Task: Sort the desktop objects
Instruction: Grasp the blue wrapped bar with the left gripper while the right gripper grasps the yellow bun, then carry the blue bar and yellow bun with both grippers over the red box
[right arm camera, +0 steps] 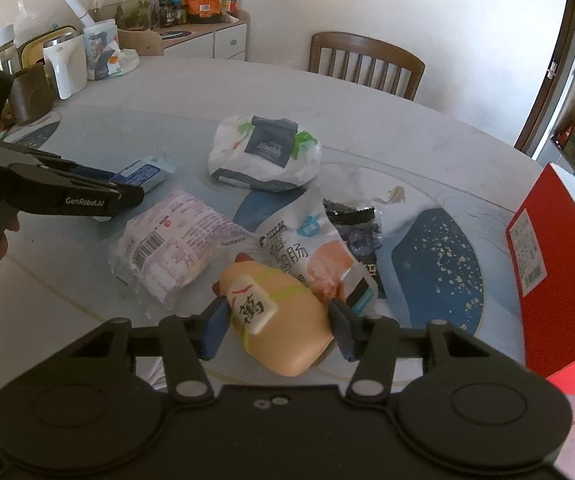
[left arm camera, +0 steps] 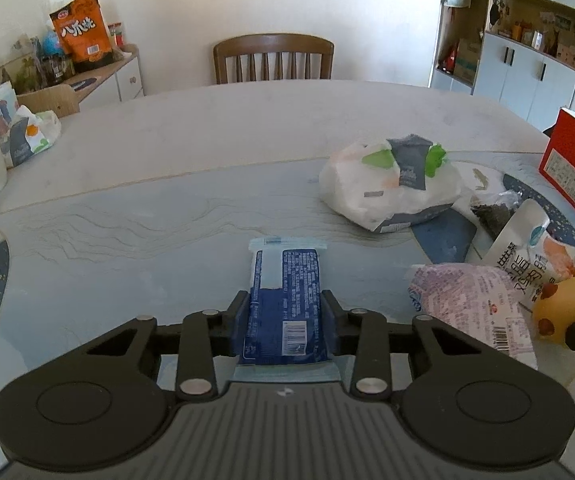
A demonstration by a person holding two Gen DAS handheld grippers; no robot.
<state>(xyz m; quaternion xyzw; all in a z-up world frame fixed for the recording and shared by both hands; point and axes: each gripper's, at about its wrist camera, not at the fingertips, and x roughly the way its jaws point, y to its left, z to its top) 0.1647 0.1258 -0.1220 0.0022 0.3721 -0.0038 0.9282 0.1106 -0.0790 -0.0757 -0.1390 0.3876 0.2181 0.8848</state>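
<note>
Now: L tool [left arm camera: 283, 312] clamps 1 blue packet [left arm camera: 285, 300]; R tool [right arm camera: 277, 324] straddles 1 toy [right arm camera: 283, 320], loose.

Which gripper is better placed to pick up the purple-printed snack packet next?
Neither is free. The left gripper is shut on the blue packet; the right gripper brackets the yellow toy. The purple-printed packet lies between them, nearer the left.

The matte black left tool [right arm camera: 127, 196] bears white "GenRobot.AI" lettering and blue pads.
</note>
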